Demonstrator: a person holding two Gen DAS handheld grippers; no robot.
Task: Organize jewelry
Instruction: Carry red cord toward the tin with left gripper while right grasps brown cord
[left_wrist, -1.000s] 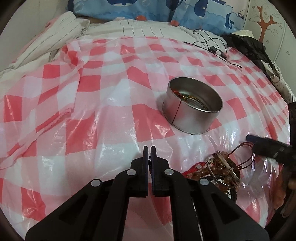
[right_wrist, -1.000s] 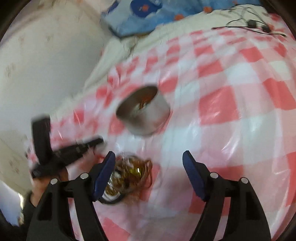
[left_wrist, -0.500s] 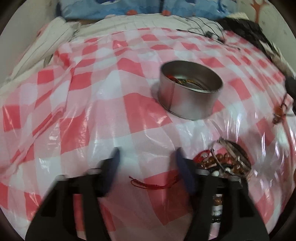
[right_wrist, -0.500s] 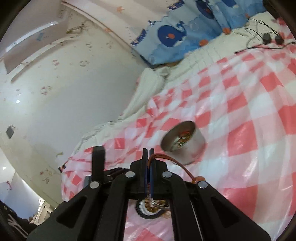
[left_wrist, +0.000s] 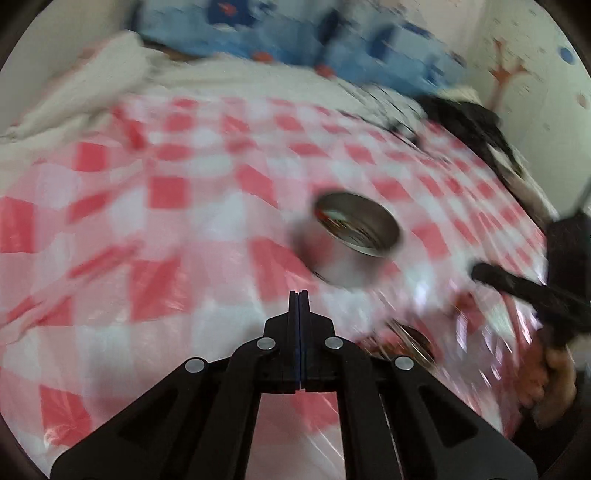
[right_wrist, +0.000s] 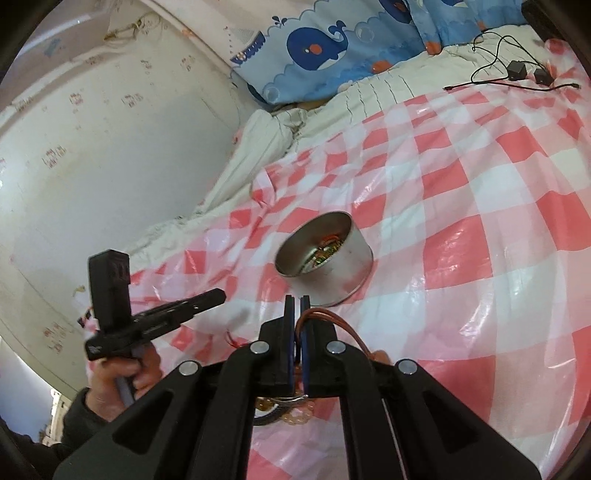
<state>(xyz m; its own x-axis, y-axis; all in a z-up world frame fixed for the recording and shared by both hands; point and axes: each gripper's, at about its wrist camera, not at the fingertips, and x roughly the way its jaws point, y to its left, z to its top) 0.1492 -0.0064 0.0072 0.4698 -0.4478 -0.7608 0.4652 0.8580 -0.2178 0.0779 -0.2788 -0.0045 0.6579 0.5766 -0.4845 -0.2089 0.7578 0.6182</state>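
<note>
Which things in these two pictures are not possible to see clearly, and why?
- Contents of the metal tin: right wrist view, too small; left wrist view, motion-blurred.
- Jewelry pile: right wrist view, mostly hidden behind the right tool; left wrist view, blurred.
- Brown cord: its far end is hidden behind the tool.
- Whether the shut left tool pinches anything: nothing visible between its fingers.

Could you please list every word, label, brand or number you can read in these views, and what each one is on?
No text can be read in either view.
The black block on the left gripper has faint reddish marks, too small to read.
The wall carries small repeated prints, too blurred to tell whether they are text.
The whale fabric shows pictures only.
The round tin shows no label.
</note>
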